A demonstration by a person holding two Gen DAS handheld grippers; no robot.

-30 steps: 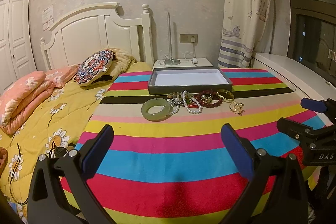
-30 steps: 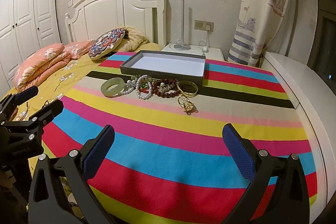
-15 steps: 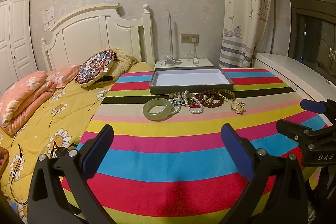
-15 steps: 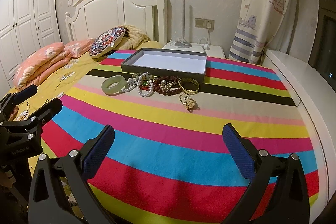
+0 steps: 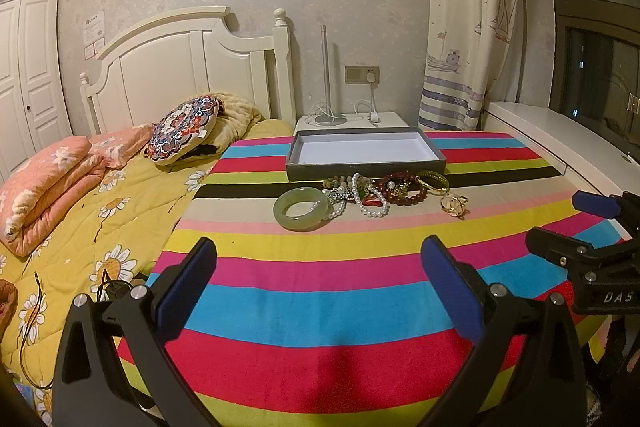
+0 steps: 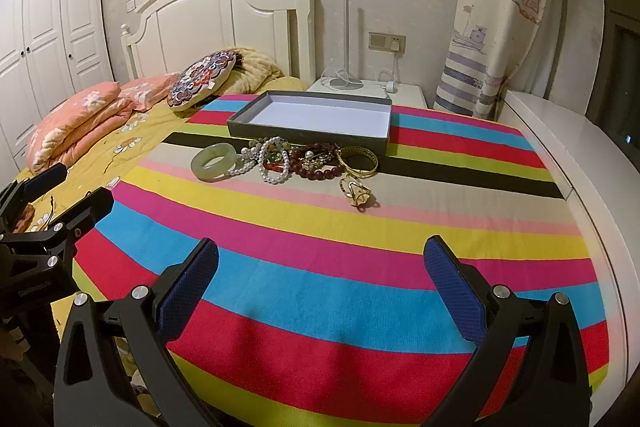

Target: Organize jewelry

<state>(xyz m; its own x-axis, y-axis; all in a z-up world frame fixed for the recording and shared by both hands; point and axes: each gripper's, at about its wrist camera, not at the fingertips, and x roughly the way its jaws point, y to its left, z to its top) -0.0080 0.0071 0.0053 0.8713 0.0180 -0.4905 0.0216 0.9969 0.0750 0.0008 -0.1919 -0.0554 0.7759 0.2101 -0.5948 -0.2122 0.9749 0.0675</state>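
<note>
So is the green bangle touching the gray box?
Apart. The right wrist view shows striped blanket between the green bangle and the gray box, which sits farther back.

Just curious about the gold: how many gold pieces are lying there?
2: a gold bangle beside the gray tray, and a gold ring nearer the grippers. More may hide among the beads.

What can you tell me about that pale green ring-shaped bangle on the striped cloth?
The green bangle is thick, smooth and pale, like jade. It lies flat on the striped cloth, leftmost of the jewelry, in front of the gray tray's left corner. A string of white pearls touches its right side. Neither claw is near it.
</note>
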